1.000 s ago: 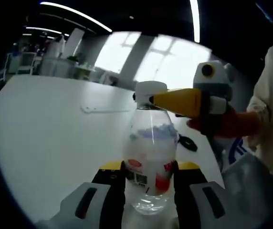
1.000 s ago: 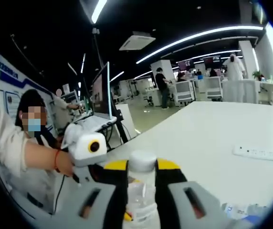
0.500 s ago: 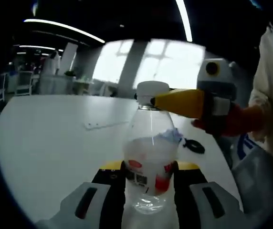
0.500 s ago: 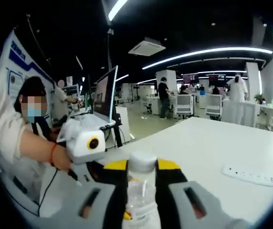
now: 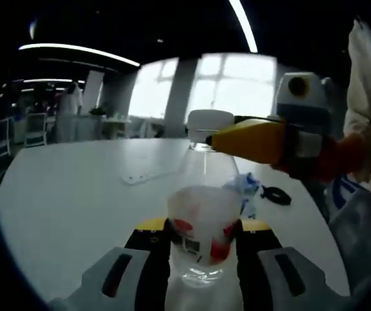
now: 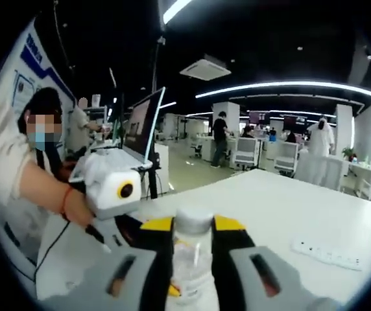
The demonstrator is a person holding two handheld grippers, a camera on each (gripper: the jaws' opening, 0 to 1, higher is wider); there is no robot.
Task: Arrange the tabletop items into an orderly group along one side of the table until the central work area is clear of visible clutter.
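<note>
At center, left gripper (image 5: 202, 236) clamps clear plastic bottle (image 5: 203, 220) body; right gripper (image 6: 192, 233) pinches its white cap (image 6: 192, 219) at 12 o'clock.

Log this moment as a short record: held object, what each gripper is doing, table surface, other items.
held object: clear plastic bottle with white cap
left gripper: jaws clamped on the bottle's body
right gripper: jaws closed at the bottle's neck, just under the cap
table: white
other items: white power strip and black cable lying on the table
</note>
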